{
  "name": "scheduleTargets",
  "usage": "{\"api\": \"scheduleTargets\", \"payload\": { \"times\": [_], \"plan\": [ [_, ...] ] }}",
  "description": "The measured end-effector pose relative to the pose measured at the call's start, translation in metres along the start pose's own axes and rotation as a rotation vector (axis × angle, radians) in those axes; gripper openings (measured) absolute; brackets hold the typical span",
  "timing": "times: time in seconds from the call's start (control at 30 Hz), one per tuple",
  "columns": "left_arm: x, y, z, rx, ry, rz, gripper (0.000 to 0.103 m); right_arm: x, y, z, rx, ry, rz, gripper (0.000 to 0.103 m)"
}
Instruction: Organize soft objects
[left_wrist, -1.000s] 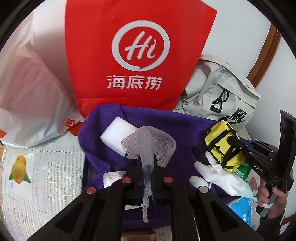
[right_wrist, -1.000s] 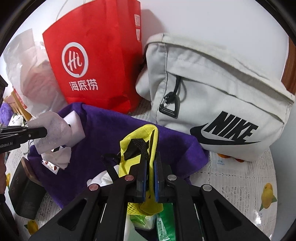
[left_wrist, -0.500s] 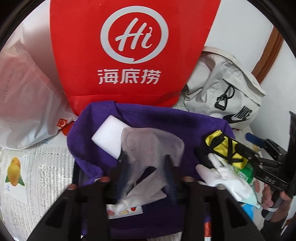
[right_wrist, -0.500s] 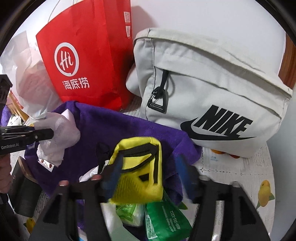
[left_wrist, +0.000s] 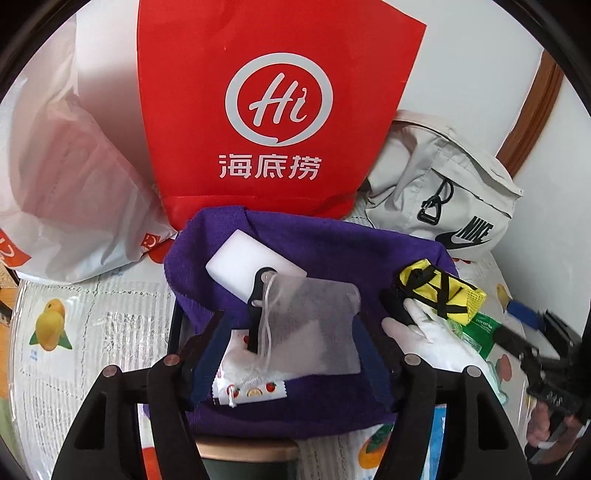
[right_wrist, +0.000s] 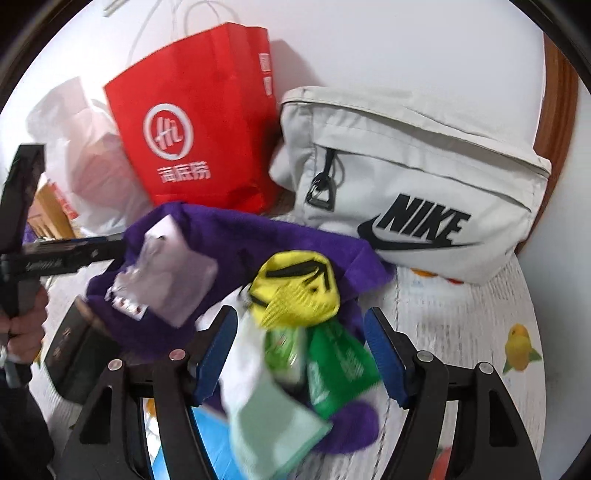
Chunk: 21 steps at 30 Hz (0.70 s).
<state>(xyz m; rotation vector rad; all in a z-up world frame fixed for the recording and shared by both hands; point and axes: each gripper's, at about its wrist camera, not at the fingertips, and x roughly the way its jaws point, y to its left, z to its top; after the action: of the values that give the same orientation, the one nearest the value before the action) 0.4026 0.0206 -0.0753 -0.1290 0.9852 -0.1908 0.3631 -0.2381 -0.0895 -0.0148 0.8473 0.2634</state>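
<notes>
A purple towel (left_wrist: 325, 243) lines a box on the table. On it lie a white sponge block (left_wrist: 236, 264), a white mesh drawstring pouch (left_wrist: 317, 325), a small fruit-print packet (left_wrist: 255, 389), a yellow pouch with black straps (left_wrist: 439, 291) and a white glove (left_wrist: 439, 339). My left gripper (left_wrist: 288, 354) is open and empty, just above the mesh pouch. My right gripper (right_wrist: 301, 354) is open and empty over the yellow pouch (right_wrist: 295, 284), the glove (right_wrist: 255, 373) and green packets (right_wrist: 336, 369). The towel (right_wrist: 229, 236) and mesh pouch (right_wrist: 166, 277) show at left there.
A red paper bag (left_wrist: 273, 110) stands behind the towel, a white plastic bag (left_wrist: 62, 184) to its left, a grey Nike bag (left_wrist: 443, 195) to its right. The red bag (right_wrist: 195, 133) and Nike bag (right_wrist: 410, 199) stand against the wall. A fruit-print tablecloth (left_wrist: 74, 332) covers the table.
Both grippers have opened. The left let go of the mesh pouch, which now lies flat on the towel. The right let go of the yellow pouch and drew back.
</notes>
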Motion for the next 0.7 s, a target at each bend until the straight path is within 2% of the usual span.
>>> {"api": "scheduleTargets", "payload": {
  "times": [0.1, 0.2, 0.27, 0.53, 0.63, 0.7],
  "plan": [
    [-0.004, -0.001, -0.004, 0.000, -0.002, -0.008, 0.066, 0.003, 0.009, -0.013, -0.015, 0.050, 0.055, 0.039],
    [-0.005, -0.003, -0.006, 0.005, 0.000, -0.010, 0.066, 0.017, 0.020, -0.023, -0.046, 0.100, 0.067, 0.022],
    [-0.004, -0.003, -0.006, 0.006, 0.004, -0.014, 0.066, 0.027, 0.026, -0.028, -0.069, 0.125, 0.084, 0.006],
    [-0.001, 0.005, -0.004, -0.013, 0.008, -0.011, 0.066, 0.036, 0.029, -0.007, -0.091, 0.051, 0.052, 0.003],
    [-0.001, 0.006, -0.004, -0.013, 0.007, -0.012, 0.066, 0.041, 0.027, 0.001, -0.080, 0.092, 0.052, 0.003],
    [-0.001, 0.007, -0.004, -0.014, 0.004, -0.019, 0.066, 0.035, 0.020, 0.002, -0.039, 0.087, 0.069, 0.005]
  ]
}}
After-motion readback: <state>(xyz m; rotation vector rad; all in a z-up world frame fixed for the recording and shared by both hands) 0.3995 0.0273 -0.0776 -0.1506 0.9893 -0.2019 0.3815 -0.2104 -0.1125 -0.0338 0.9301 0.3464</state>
